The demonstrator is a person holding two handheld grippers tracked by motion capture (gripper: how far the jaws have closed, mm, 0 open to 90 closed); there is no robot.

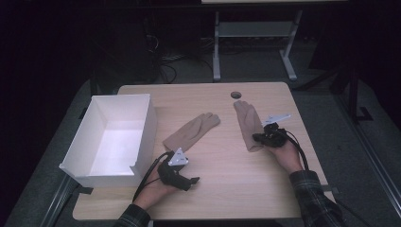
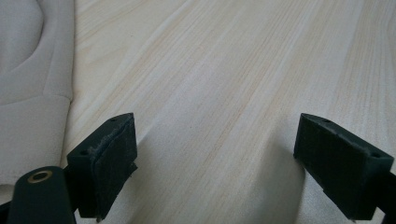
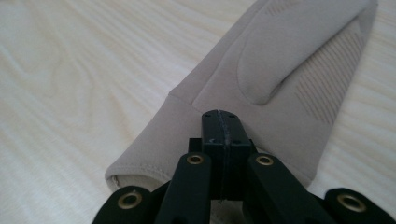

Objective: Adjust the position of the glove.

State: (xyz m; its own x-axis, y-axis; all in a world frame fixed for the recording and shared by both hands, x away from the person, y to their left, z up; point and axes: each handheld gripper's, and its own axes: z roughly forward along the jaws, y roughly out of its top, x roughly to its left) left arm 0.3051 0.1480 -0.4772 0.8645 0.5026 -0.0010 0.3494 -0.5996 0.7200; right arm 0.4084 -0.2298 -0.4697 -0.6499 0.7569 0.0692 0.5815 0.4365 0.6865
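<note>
A flat beige fabric glove (image 3: 261, 93) is pinched at its cuff by the right claw (image 3: 220, 125), whose jaws are pressed together on the cloth. A second beige glove (image 2: 28, 93) lies just left of the left claw (image 2: 219, 158), held wide apart over the pale wooden tabletop (image 2: 224, 70). A white cardboard box (image 1: 113, 137) stands beyond it.

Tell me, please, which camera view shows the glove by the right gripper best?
The right gripper view: the right-hand glove shows close up, with its cuff, thumb and ribbed stripes. The high view shows it whole but small, beside the right gripper. The left gripper view shows the other glove.
</note>
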